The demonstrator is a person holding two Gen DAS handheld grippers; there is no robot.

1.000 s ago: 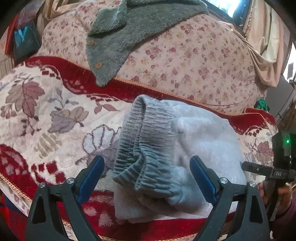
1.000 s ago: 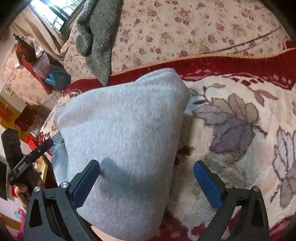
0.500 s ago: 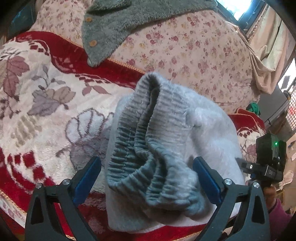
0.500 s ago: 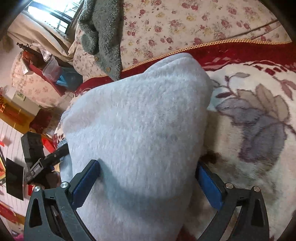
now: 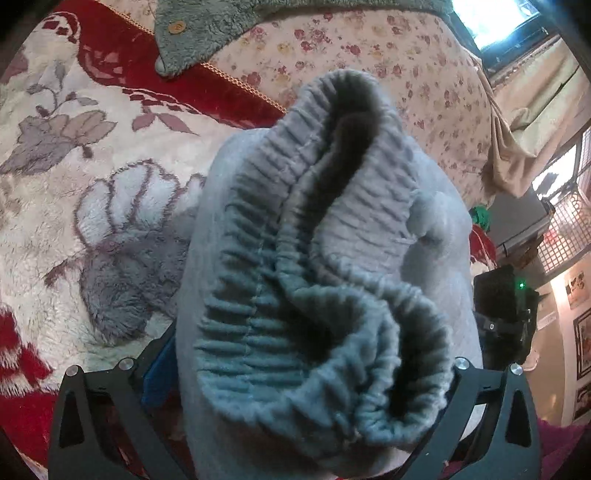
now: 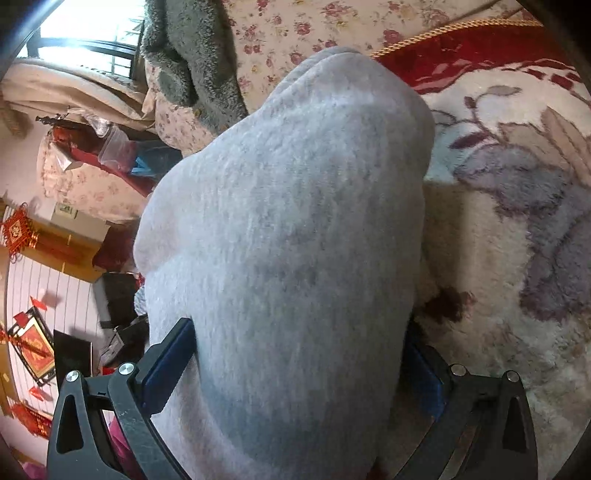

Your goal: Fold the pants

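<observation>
Both grippers are clamped on the folded grey pants [image 5: 436, 266]: left gripper [image 5: 299, 373] at the ribbed waistband [image 5: 295, 236], right gripper [image 6: 295, 369] on the plain end. I'd keep both ends level so the stack doesn't slump onto the blanket [image 5: 92, 206].

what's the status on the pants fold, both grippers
Left gripper shut on pants at the ribbed waistband. Right gripper shut on the plain end. Green fleece garment lies beyond on the floral quilt, not in the way.

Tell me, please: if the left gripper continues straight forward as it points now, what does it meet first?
The left gripper meets the grey pants at once: their ribbed waistband already bulges between the jaws. Beyond probably lies the floral blanket.
</observation>
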